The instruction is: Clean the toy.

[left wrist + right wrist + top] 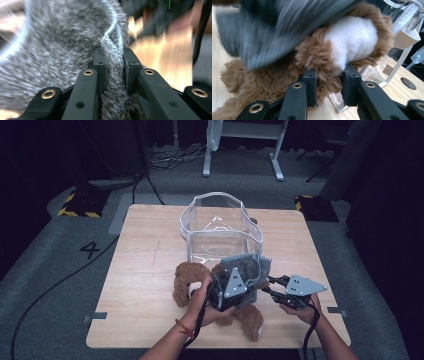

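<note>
A brown teddy bear (192,280) lies on the wooden table (140,265), near the front edge. A grey fuzzy knitted garment (247,266) covers its middle. My left gripper (248,289) is over the bear's body. In the left gripper view, the left gripper (114,53) is shut on the ribbed edge of the grey garment (62,42). My right gripper (270,285) reaches in from the right. In the right gripper view, the right gripper (329,71) is shut on a furry limb of the bear (317,55), just under its white paw pad (354,42).
A clear soft plastic bag (220,227) stands open just behind the bear, mid-table. Its strap handle (407,37) is seen in the right gripper view. Beyond the table are cables on the floor (170,157) and a white stand (245,140).
</note>
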The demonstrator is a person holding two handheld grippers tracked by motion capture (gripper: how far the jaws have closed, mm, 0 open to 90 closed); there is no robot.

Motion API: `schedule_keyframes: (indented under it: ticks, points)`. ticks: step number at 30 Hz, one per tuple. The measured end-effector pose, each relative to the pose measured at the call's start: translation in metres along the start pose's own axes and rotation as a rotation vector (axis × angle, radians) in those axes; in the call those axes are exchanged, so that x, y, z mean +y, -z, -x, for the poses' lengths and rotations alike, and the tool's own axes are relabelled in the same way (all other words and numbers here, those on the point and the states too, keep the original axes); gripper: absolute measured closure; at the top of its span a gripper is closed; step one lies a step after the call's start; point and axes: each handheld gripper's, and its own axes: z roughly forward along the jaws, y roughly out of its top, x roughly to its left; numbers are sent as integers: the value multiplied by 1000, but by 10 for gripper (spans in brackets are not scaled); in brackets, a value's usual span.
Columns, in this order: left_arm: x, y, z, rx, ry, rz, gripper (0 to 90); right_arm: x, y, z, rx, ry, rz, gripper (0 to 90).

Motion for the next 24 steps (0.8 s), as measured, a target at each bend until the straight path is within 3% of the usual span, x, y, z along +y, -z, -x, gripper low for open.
schedule_keyframes:
  ticks: [2,6,11,13,14,16,18,21,22,24]
  points:
    - [9,-4,2,-6,-15,10,753,2,0,-3,-7,27,0,696]
    - [14,-23,7,4,-50,-61,749,4,-1,-6,-8,51,-6,695]
    - [-1,-29,5,-35,-52,-158,778,-3,2,-4,-9,52,-22,697]
    - [-13,-33,6,-45,-75,-243,782,-5,4,-1,-10,27,-15,698]
    - [-17,-33,8,-37,-89,-267,783,-5,6,2,-3,10,-7,698]
    - [-19,-26,8,-29,-90,-264,783,-6,6,4,10,-15,4,698]
    - [-17,-14,6,37,-100,-248,781,-6,6,4,9,-20,8,700]
    - [-14,-3,-7,132,-61,-221,780,-6,8,6,22,-31,22,711]
    - [-14,-2,-12,133,-29,-212,780,-6,8,7,27,-35,27,712]
    - [-13,-6,-21,60,57,-172,776,-6,9,6,39,-29,36,716]
